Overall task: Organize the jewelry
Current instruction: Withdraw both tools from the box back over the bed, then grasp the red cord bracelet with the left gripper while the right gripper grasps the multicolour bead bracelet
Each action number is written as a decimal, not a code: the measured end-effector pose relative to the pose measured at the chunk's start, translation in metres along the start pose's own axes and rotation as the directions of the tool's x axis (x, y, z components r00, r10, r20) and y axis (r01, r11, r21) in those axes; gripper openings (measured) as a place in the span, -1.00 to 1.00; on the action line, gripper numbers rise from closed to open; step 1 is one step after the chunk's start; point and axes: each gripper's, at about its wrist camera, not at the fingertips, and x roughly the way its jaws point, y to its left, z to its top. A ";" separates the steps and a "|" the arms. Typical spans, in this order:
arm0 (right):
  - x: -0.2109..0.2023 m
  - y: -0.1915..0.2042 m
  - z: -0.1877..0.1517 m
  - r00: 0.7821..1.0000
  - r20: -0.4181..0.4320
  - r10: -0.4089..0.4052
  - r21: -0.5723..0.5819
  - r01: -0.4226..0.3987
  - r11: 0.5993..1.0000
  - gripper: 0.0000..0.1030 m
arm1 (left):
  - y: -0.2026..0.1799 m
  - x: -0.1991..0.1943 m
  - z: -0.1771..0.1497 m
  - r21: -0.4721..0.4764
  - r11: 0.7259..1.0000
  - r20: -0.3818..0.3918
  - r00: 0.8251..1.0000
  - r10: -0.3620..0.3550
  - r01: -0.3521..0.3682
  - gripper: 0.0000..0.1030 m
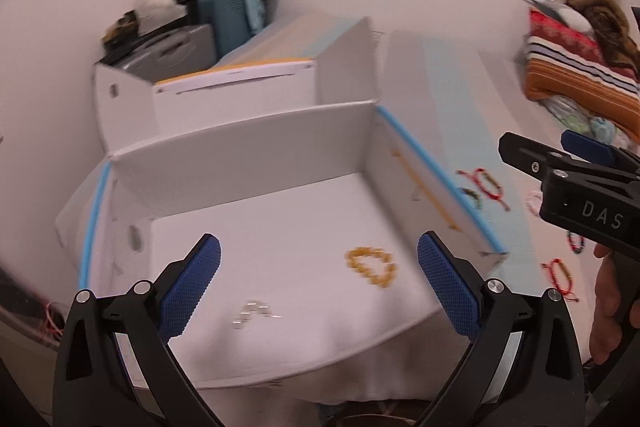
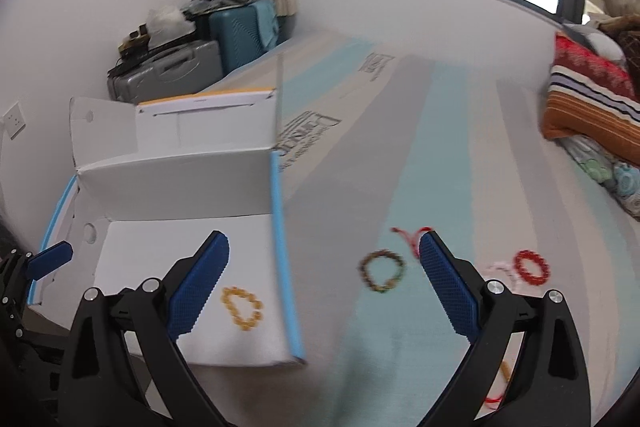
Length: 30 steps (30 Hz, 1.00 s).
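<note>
Striped bedding (image 1: 452,99) carries an open white box (image 1: 248,163); the left gripper (image 1: 318,287) hovers over it, fingers spread wide and empty — a yellow bead bracelet (image 1: 372,265) and a silver piece (image 1: 252,313) lie inside. From the right wrist, the right gripper (image 2: 322,287) gapes empty too — a dark bead bracelet (image 2: 382,271) and a red bracelet (image 2: 532,267) lie on the bed beside the box.

Two bracelets sit inside the one white box (image 1: 248,163): a yellow bead bracelet (image 1: 372,265) at five o'clock and a clear bead bracelet (image 1: 252,314) at seven. Out on the bed sheet, right wrist view: a dark bead bracelet (image 2: 381,271), a red bead bracelet (image 2: 531,267), a pale pink bracelet (image 2: 498,271), plus red cord bracelets, blurred, number unclear.
</note>
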 end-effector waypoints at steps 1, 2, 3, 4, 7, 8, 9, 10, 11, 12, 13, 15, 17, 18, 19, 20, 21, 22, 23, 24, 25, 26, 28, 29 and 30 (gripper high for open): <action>-0.003 -0.008 -0.002 1.000 0.005 -0.006 0.009 0.006 1.000 0.79 | -0.010 0.000 0.001 0.008 1.000 0.005 1.000 -0.012 0.012 0.89; -0.006 -0.015 -0.004 1.000 0.007 -0.009 0.015 0.009 1.000 0.80 | -0.020 -0.001 0.001 0.018 1.000 0.008 1.000 -0.022 0.021 0.89; -0.009 -0.024 -0.006 1.000 0.009 -0.016 0.024 0.015 1.000 0.80 | -0.027 -0.001 0.001 0.025 0.999 0.011 1.000 -0.026 0.026 0.89; -0.012 -0.035 -0.009 1.000 0.012 -0.027 0.033 0.027 0.999 0.80 | -0.038 -0.001 0.002 0.039 0.999 0.014 0.999 -0.035 0.034 0.89; -0.021 -0.063 -0.016 0.998 0.015 -0.057 0.051 0.056 0.997 0.80 | -0.069 0.002 0.003 0.074 0.995 0.013 0.998 -0.069 0.067 0.89; -0.023 -0.071 -0.018 0.998 0.015 -0.063 0.057 0.062 0.996 0.80 | -0.078 0.003 0.002 0.086 0.993 0.010 0.997 -0.077 0.076 0.89; -0.025 -0.080 -0.021 0.997 0.012 -0.073 0.066 0.072 0.995 0.80 | -0.086 0.004 0.001 0.097 0.992 0.006 0.996 -0.084 0.083 0.89; -0.026 -0.091 -0.024 0.996 0.009 -0.084 0.075 0.083 0.994 0.80 | -0.095 0.006 0.000 0.105 0.990 0.004 0.996 -0.092 0.091 0.89; -0.028 -0.100 -0.027 0.996 0.005 -0.092 0.080 0.092 0.993 0.80 | -0.104 0.008 0.000 0.113 0.988 0.002 0.995 -0.104 0.103 0.89; -0.030 -0.112 -0.030 0.994 0.002 -0.105 0.089 0.105 0.991 0.81 | -0.111 0.009 0.000 0.117 0.987 0.001 0.994 -0.114 0.113 0.89; -0.031 -0.119 -0.033 0.993 0.000 -0.115 0.094 0.114 0.989 0.81 | -0.123 0.011 -0.001 0.125 0.983 -0.001 0.991 -0.132 0.131 0.89; -0.033 -0.136 -0.038 0.991 -0.002 -0.133 0.099 0.132 0.986 0.81 | -0.136 0.013 -0.002 0.135 0.979 -0.002 0.988 -0.152 0.151 0.89; -0.036 -0.156 -0.046 0.988 -0.008 -0.157 0.110 0.157 0.981 0.81 | -0.156 0.017 -0.004 0.153 0.973 -0.007 0.985 -0.172 0.171 0.89; -0.036 -0.165 -0.048 0.986 -0.012 -0.165 0.116 0.166 0.979 0.81 | -0.164 0.019 -0.005 0.162 0.970 -0.009 0.984 -0.180 0.179 0.89; -0.036 -0.175 -0.052 0.984 -0.018 -0.175 0.123 0.175 0.977 0.81 | -0.174 0.021 -0.007 0.170 0.967 -0.013 0.982 -0.189 0.189 0.89; -0.035 -0.186 -0.056 0.983 -0.024 -0.184 0.130 0.185 0.974 0.81 | -0.182 0.023 -0.009 0.176 0.965 -0.017 0.980 -0.196 0.196 0.89; -0.034 -0.196 -0.059 0.981 -0.031 -0.193 0.140 0.196 0.971 0.81 | -0.189 0.025 -0.011 0.181 0.962 -0.021 0.979 -0.203 0.204 0.89; -0.033 -0.205 -0.063 0.979 -0.037 -0.201 0.148 0.204 0.968 0.81 | -0.198 0.028 -0.012 0.189 0.959 -0.026 0.977 -0.211 0.213 0.89; -0.031 -0.212 -0.066 0.977 -0.044 -0.208 0.155 0.212 0.965 0.81 | -0.206 0.030 -0.014 0.195 0.956 -0.031 0.976 -0.217 0.219 0.89; -0.030 -0.217 -0.069 0.976 -0.049 -0.213 0.161 0.218 0.963 0.81 | -0.213 0.033 -0.017 0.200 0.953 -0.035 0.974 -0.223 0.225 0.89; -0.027 -0.227 -0.073 0.974 -0.059 -0.220 0.170 0.227 0.959 0.81 | -0.221 0.036 -0.019 0.203 0.952 -0.039 0.973 -0.225 0.229 0.89; -0.025 -0.235 -0.077 0.972 -0.068 -0.227 0.177 0.236 0.956 0.81 | -0.228 0.039 -0.021 0.206 0.951 -0.045 0.973 -0.228 0.232 0.89; -0.021 -0.249 -0.086 0.966 -0.084 -0.243 0.189 0.255 0.948 0.81 | -0.244 0.046 -0.026 0.219 0.944 -0.060 0.969 -0.241 0.249 0.89; -0.019 -0.253 -0.087 0.965 -0.089 -0.247 0.193 0.260 0.946 0.81 | -0.252 0.051 -0.030 0.226 0.939 -0.069 0.966 -0.250 0.259 0.89; -0.018 -0.258 -0.090 0.963 -0.095 -0.252 0.198 0.266 0.944 0.81 | -0.259 0.056 -0.034 0.232 0.936 -0.081 0.964 -0.252 0.265 0.89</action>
